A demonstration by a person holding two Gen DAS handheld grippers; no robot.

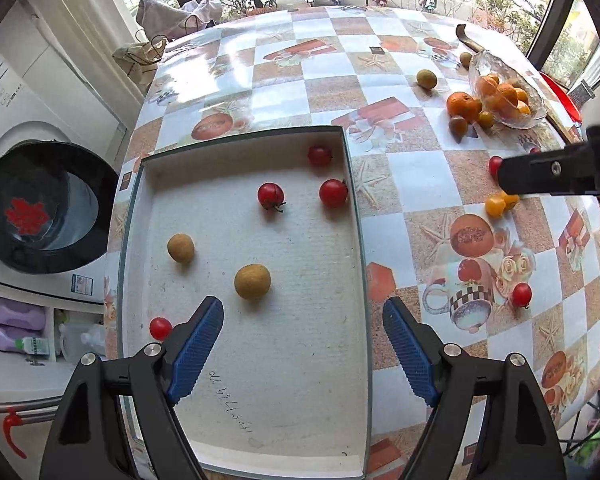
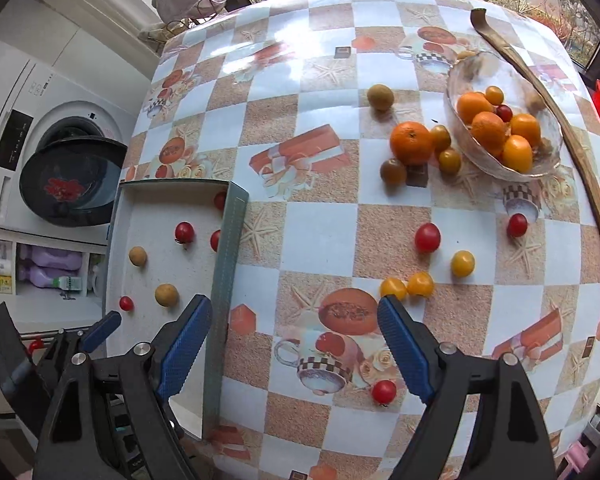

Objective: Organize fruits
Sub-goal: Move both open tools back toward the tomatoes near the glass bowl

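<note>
A shallow white box [image 1: 340,240] [image 2: 226,248] lies on the table's left side, holding several red cherry tomatoes [image 1: 271,195] and two tan round fruits [image 1: 252,281]. My left gripper [image 1: 303,322] hangs open above the box's near right part, nothing between its blue pads. My right gripper [image 2: 295,320] is open over the patterned tablecloth right of the box, empty. Loose yellow tomatoes [image 2: 420,284], red tomatoes [image 2: 427,237] and a tangerine [image 2: 412,143] lie on the table. A glass bowl [image 2: 540,168] [image 1: 536,114] at the back right holds oranges.
A long curved wooden piece [image 2: 596,200] runs along the right table edge. A washing machine with its dark door [image 2: 68,184] open stands left of the table. The right gripper's black body [image 1: 556,170] reaches in from the right in the left wrist view.
</note>
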